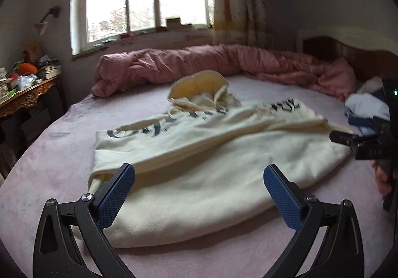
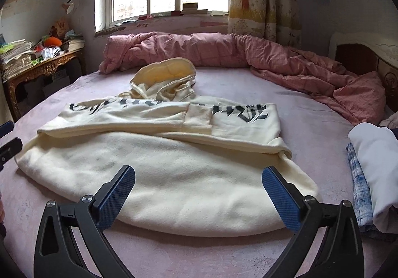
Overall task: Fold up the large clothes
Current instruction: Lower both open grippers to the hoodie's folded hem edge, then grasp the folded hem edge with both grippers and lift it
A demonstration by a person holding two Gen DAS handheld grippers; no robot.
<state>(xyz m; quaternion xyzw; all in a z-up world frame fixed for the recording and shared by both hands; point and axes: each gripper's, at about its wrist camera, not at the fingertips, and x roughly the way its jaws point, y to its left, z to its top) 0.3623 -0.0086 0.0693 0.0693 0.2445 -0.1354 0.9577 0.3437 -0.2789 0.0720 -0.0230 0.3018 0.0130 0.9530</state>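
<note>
A bed [image 2: 311, 133] covered in a pale pink sheet is seen, with a cream hoodie [image 2: 159, 161] laid flat across the middle, hood [image 2: 164, 74] pointed toward the far edge under the window. Its sleeves are folded in over the chest, and dark lettering is printed there. A pink quilt [image 2: 223, 54] is bunched up in a long roll along the far edge and is spilled down toward the right-hand corner by the headboard. At the right edge a small stack of clothes [image 2: 373, 173] is piled, white on top with blue plaid underneath, kept apart from the hoodie.
</note>
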